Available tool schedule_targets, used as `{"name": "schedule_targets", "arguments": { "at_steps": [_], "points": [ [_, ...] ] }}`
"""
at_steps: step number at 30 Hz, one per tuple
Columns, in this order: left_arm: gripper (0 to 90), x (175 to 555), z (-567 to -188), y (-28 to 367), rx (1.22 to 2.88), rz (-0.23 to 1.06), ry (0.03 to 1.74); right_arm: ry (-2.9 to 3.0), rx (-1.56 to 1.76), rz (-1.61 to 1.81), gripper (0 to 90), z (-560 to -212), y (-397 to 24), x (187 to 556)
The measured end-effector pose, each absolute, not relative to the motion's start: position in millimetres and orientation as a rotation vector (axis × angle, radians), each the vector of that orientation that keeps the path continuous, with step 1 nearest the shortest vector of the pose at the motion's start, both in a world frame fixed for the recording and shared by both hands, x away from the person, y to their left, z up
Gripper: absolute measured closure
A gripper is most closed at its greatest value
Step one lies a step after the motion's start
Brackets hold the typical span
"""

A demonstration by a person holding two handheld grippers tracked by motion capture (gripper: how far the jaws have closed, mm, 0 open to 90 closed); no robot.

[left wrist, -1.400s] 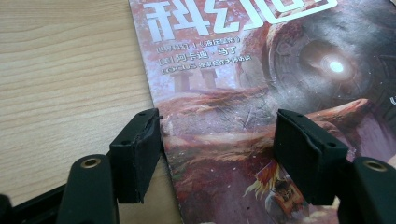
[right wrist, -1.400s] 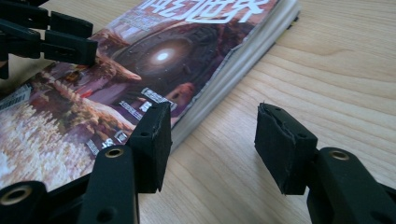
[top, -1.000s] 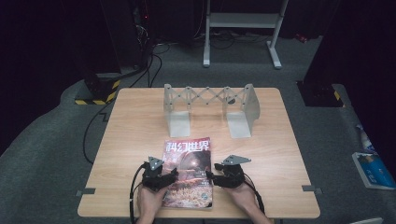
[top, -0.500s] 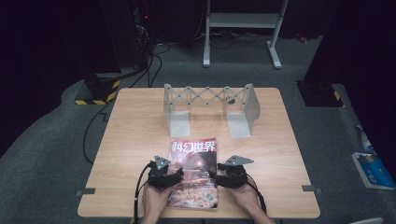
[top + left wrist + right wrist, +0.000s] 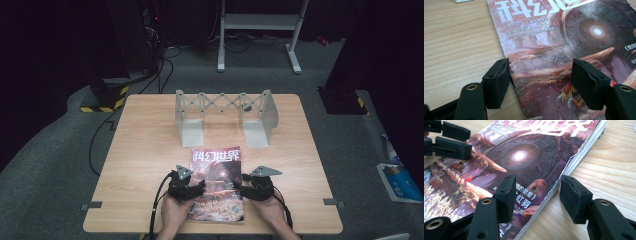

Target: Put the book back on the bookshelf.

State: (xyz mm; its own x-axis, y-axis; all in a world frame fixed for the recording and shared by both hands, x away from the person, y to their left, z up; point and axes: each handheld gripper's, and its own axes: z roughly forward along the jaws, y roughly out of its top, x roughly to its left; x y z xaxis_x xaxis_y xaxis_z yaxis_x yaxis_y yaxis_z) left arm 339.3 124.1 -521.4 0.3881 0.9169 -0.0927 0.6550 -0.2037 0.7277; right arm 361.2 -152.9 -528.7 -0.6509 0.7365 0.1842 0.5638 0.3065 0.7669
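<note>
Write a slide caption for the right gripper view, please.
Open right gripper straddling the magazine edge on the wooden table.

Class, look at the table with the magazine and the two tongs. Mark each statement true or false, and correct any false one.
1. The magazine lies flat on the wooden table. True.
2. The left tongs are shut tight on the magazine. False: their jaws stand open across its left edge.
3. The grey expanding rack stands beyond the magazine. True.
4. The magazine stands upright in the rack. False: it lies in front of it, apart.
5. The right tongs are open across the magazine's right edge. True.
</note>
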Motion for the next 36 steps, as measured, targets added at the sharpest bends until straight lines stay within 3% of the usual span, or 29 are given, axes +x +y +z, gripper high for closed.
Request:
{"name": "schedule_targets", "arguments": {
  "at_steps": [24,36],
  "points": [
    [30.2,346,-522,92,1.978,0.445,1.274,2.384,1.235,1.133,46.1,-521,-181,376],
    [30.5,350,-522,95,1.976,0.39,1.233,2.415,1.238,1.102,44.1,-518,-186,380]
  ]
}}
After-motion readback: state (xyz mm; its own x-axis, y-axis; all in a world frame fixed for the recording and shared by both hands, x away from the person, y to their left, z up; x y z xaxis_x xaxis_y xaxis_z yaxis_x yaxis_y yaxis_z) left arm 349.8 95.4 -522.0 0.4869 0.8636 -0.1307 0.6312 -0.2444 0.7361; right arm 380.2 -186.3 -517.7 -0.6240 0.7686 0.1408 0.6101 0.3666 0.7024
